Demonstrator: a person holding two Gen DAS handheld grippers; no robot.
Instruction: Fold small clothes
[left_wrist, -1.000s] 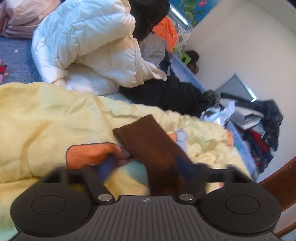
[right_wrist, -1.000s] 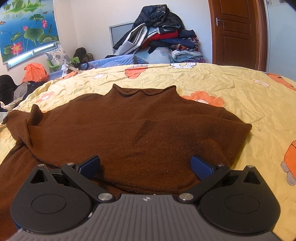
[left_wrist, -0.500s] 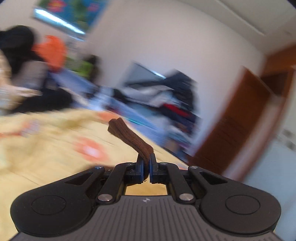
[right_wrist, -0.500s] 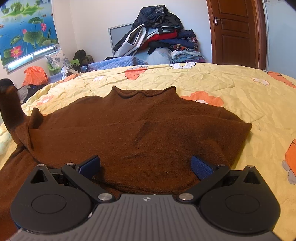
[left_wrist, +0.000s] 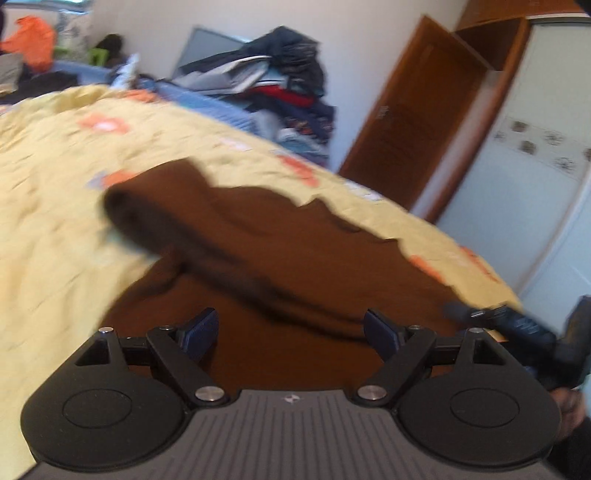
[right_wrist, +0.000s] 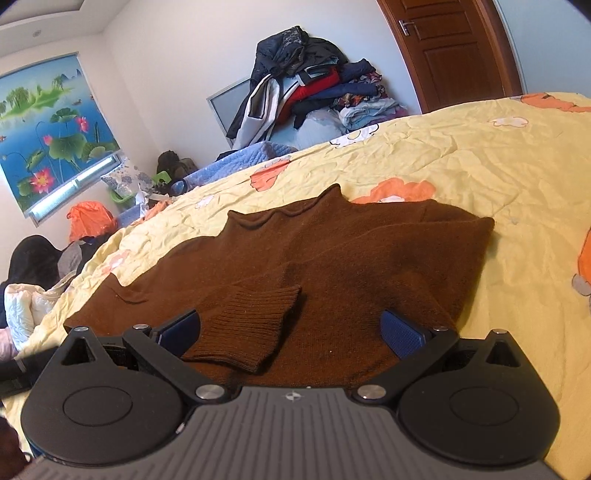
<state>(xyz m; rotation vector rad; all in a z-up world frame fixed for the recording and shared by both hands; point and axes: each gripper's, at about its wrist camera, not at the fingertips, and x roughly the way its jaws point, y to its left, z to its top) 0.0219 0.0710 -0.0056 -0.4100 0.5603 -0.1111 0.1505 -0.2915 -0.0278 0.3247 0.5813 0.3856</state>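
Observation:
A brown knit sweater (right_wrist: 351, 251) lies flat on the yellow bedspread (right_wrist: 480, 155), collar at the far side. One sleeve is folded across its body, and its ribbed cuff (right_wrist: 255, 317) lies just in front of my right gripper (right_wrist: 291, 332), which is open and empty. In the left wrist view the sweater (left_wrist: 295, 258) is blurred, with the folded sleeve (left_wrist: 192, 236) running across it. My left gripper (left_wrist: 291, 328) is open and empty just above the sweater. The right gripper's body shows at the right edge of that view (left_wrist: 532, 332).
A pile of clothes (right_wrist: 306, 92) stands beyond the bed's far edge, beside a wooden door (right_wrist: 454, 48). A white puffer jacket (right_wrist: 22, 306) and dark garments (right_wrist: 33, 258) lie at the bed's left. A white wardrobe (left_wrist: 535, 177) stands on the right in the left wrist view.
My left gripper carried the sleeve over the sweater's body, opened and let it go. The cuff now lies in front of my right gripper, which has tilted but stays open.

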